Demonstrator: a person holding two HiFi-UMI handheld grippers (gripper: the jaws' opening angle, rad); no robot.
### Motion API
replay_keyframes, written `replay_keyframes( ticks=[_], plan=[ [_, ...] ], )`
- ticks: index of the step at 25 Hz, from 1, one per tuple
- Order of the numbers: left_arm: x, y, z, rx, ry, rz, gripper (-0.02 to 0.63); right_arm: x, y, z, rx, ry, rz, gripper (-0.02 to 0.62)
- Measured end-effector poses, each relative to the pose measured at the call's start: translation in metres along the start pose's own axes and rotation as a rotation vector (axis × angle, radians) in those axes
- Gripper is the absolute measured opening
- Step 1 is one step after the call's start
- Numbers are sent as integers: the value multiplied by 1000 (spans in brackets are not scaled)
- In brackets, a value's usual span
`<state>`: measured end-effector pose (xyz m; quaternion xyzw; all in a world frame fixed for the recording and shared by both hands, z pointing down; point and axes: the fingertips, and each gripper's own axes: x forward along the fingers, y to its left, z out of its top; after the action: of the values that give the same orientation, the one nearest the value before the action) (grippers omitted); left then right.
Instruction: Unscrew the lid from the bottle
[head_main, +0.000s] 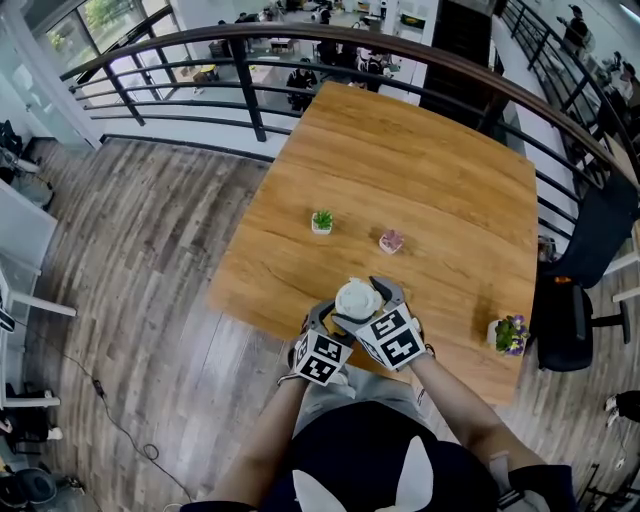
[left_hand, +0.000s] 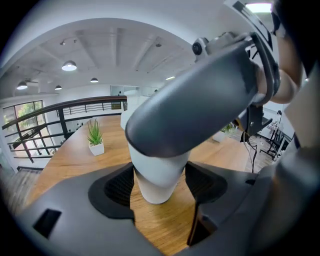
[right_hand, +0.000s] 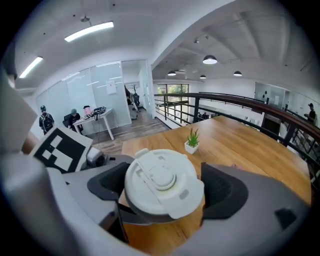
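Wooden table (head_main: 420, 170), with the white bottle (left_hand: 155, 175) standing near its front edge, right by me. My left tongs (left_hand: 161, 186) are clamped on the body. My right tongs (right_hand: 162, 189) sit spread around the lid (right_hand: 161, 176), pads not biting it, I reckon. Worry: an off-centre bite slips on that smooth lid, or the twist just spins the bottle in my left grip.

Head view looks steeply down onto the wooden table (head_main: 420, 170), left gripper view close beside the bottle (left_hand: 156, 184), low over the wood, right gripper view close above the lid (right_hand: 162, 182), small green plant (head_main: 322, 221) shared by all three.
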<state>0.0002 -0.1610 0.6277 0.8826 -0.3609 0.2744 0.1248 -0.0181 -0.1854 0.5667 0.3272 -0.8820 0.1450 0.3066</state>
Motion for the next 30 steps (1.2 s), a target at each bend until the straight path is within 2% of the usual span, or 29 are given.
replay_keyframes(
  ticks=[3, 8, 17, 30],
  plan=[
    [0, -1, 0, 0, 1, 1, 334, 6, -2, -8, 39, 2, -23, 463],
    [2, 0, 0, 1, -1, 3, 333, 6, -4, -8, 49, -63, -48, 463],
    [2, -1, 0, 0, -1, 0, 333, -1, -1, 0, -21, -96, -41, 462],
    [1, 0, 1, 3, 0, 0, 333, -20, -13, 23, 110, -152, -2, 462]
  ],
)
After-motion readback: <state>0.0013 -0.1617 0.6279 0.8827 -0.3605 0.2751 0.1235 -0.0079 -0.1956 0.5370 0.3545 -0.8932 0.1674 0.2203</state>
